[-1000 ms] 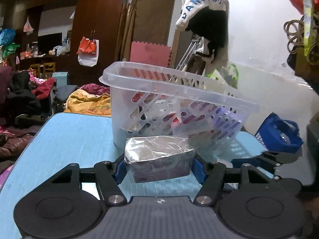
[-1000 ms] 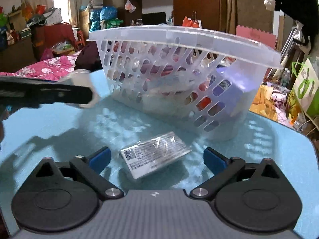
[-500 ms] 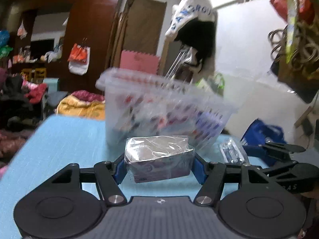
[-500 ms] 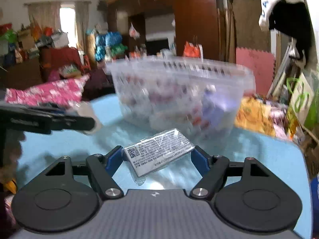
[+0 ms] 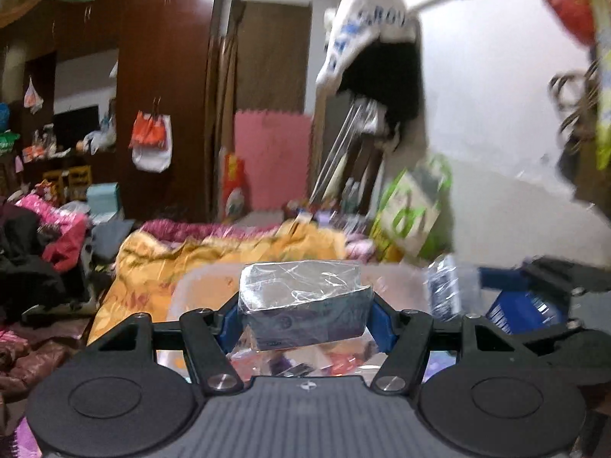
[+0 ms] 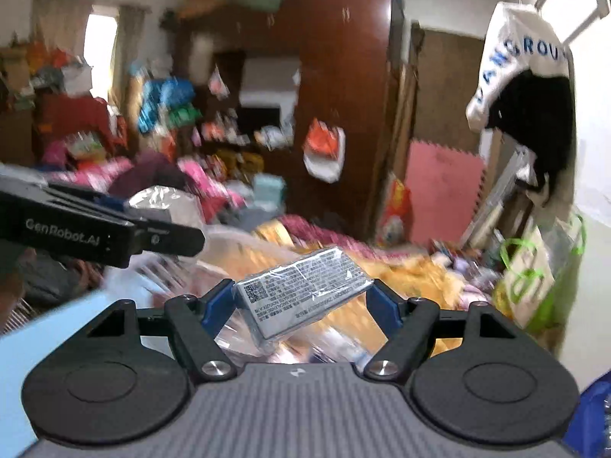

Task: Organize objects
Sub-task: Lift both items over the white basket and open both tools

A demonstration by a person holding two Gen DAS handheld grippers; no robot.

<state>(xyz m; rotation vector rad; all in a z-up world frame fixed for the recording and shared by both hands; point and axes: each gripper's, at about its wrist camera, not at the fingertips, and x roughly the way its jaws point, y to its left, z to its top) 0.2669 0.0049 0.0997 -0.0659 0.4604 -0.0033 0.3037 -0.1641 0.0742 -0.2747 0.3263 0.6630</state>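
My left gripper (image 5: 303, 315) is shut on a plastic-wrapped purple box (image 5: 305, 307) and holds it above the open clear plastic basket (image 5: 198, 286), whose mixed contents show just below the jaws. My right gripper (image 6: 301, 299) is shut on a flat white wrapped packet (image 6: 301, 297) with a QR code and print, lifted high beside the basket rim (image 6: 229, 240). The left gripper shows in the right wrist view (image 6: 95, 229), and the right gripper shows in the left wrist view (image 5: 534, 278) with its packet (image 5: 445, 290).
The blue table (image 6: 46, 328) lies low at the left. Behind are an orange blanket (image 5: 183, 263), piled clothes (image 5: 42, 252), a brown wardrobe (image 5: 160, 87), a pink foam mat (image 5: 271, 160) and a green bag (image 6: 534, 274). Both views are motion-blurred.
My right gripper shut on the white packet and lifted it off the table. Both grippers rose with their loads, the left from in front of the basket to above its rim.
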